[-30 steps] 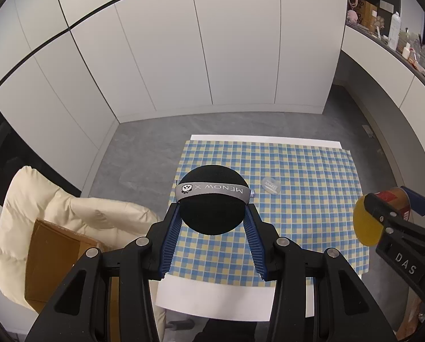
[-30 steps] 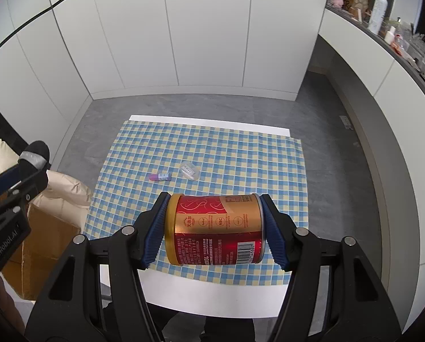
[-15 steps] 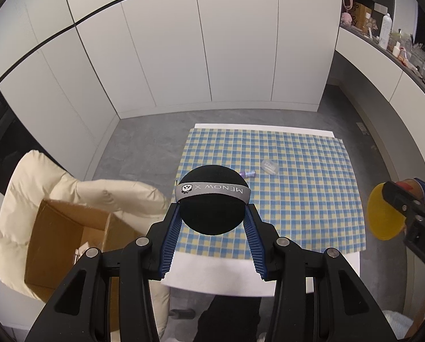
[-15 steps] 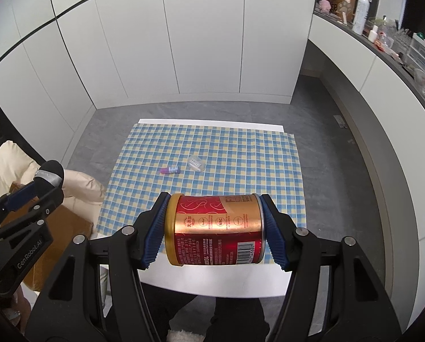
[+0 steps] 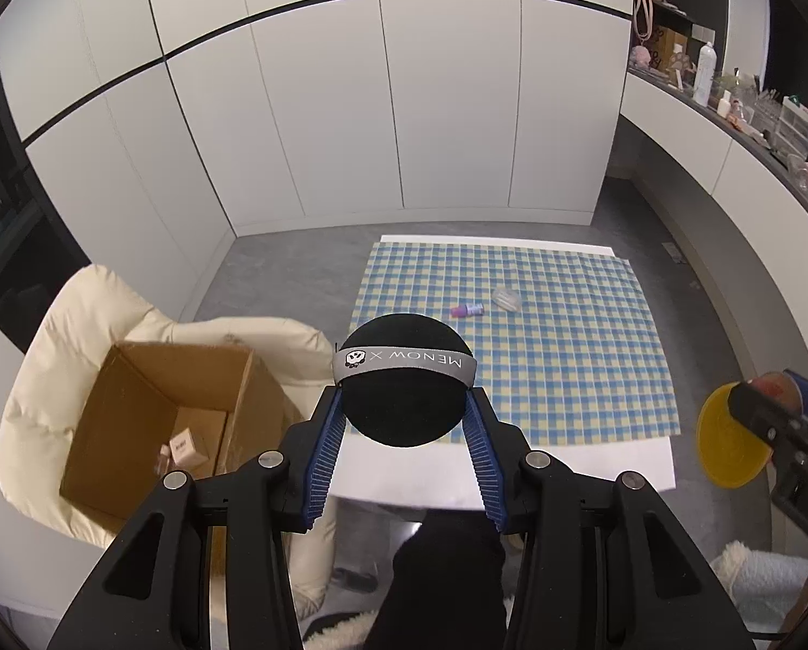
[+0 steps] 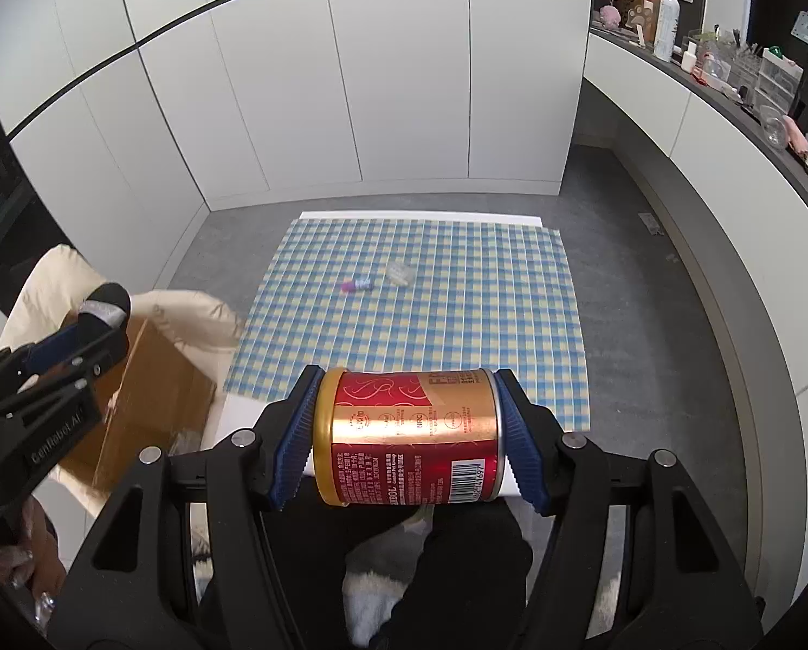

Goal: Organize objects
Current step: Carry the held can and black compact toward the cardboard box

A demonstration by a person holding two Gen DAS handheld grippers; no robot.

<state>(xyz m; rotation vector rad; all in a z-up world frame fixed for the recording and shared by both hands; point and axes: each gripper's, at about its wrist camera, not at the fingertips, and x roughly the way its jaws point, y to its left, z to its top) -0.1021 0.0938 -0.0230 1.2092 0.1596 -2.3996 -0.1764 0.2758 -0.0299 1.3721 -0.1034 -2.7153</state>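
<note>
Black puff [image 5: 404,395] – grey band; red-gold can [image 6: 409,436]; blue-yellow checked cloth [image 5: 539,325].

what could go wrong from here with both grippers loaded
The left gripper pinches the round black puff at its sides only; it could squirt out before the cardboard box. The right gripper holds the red can end to end over the table edge; a slip sends it to the floor.
</note>
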